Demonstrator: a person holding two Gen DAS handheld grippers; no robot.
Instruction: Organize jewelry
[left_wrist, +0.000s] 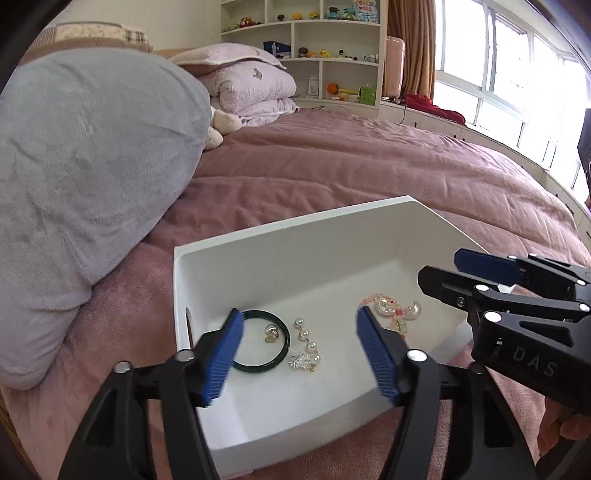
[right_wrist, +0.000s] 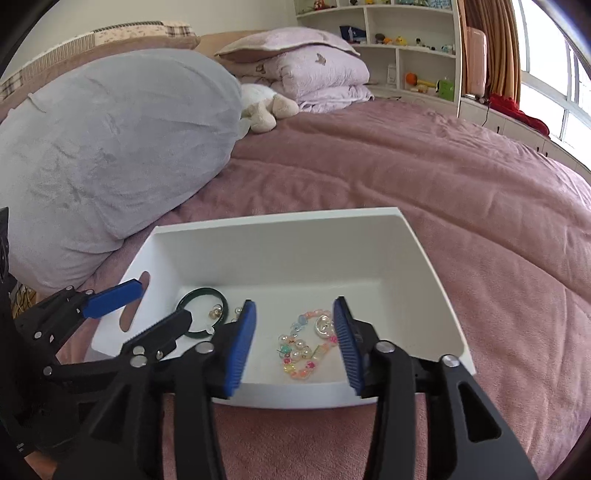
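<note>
both cameras sat low over the near edge of the bed (left_wrist: 332, 166), each looking forward and downward along its own claw toward the headboard end. the left wrist view looked down from close by into the white tray (left_wrist: 295, 236) from its near left corner, with the right claw (left_wrist: 436, 277) entering at its right. the right wrist view faced the same tray (right_wrist: 277, 221) from its near side, the left claw (right_wrist: 162, 302) at its left. both shared the tray, grey pillow (left_wrist: 85, 184), shelves (left_wrist: 306, 44) and window (left_wrist: 498, 66).
</note>
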